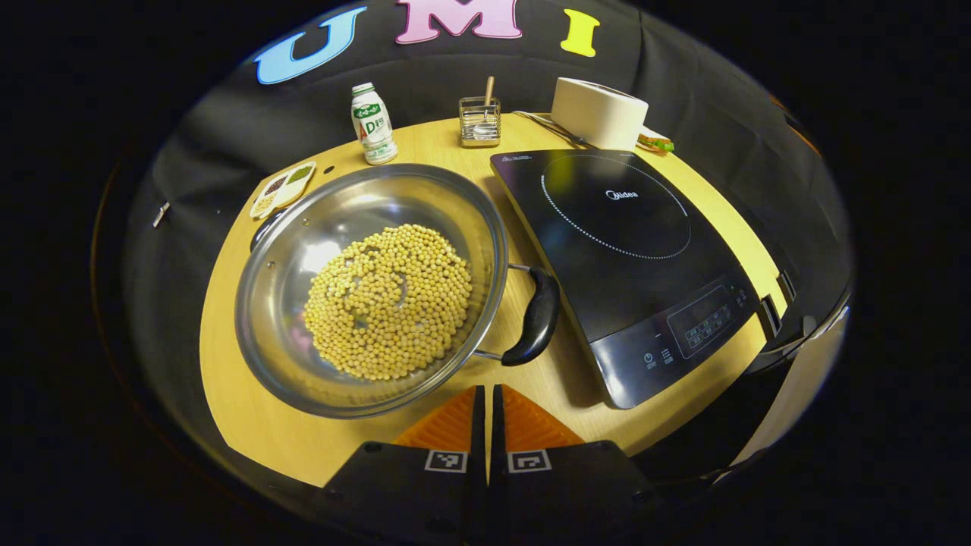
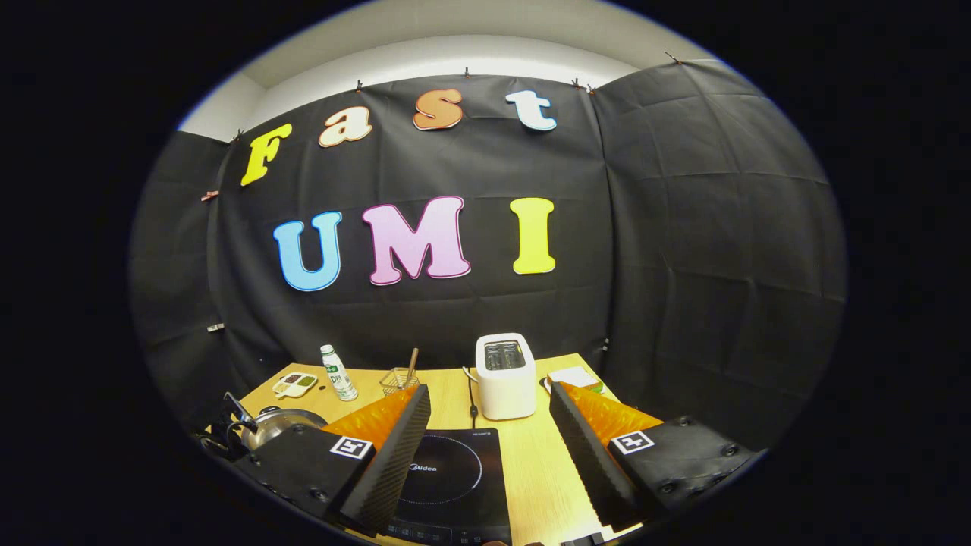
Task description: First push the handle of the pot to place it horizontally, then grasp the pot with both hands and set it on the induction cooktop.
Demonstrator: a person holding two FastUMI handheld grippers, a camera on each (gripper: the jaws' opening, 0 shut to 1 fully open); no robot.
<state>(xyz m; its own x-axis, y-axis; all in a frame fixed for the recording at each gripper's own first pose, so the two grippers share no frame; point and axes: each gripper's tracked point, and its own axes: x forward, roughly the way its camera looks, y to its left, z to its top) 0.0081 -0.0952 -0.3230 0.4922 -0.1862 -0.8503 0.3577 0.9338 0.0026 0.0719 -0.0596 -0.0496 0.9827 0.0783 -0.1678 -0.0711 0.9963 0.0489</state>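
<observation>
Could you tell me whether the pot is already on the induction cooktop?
No, the pot sits on the table beside the induction cooktop.

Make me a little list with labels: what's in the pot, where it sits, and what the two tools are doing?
pot: steel, on the wooden table, beside the induction cooktop, not on it
inside pot: yellow soybeans
pot handle: black, on the side nearest the cooktop
left tool: shut, holding nothing, near the pot's rim
right tool: open, above the cooktop

Steel pot (image 1: 303, 303) of soybeans sits left of black induction cooktop (image 1: 599, 250).
</observation>
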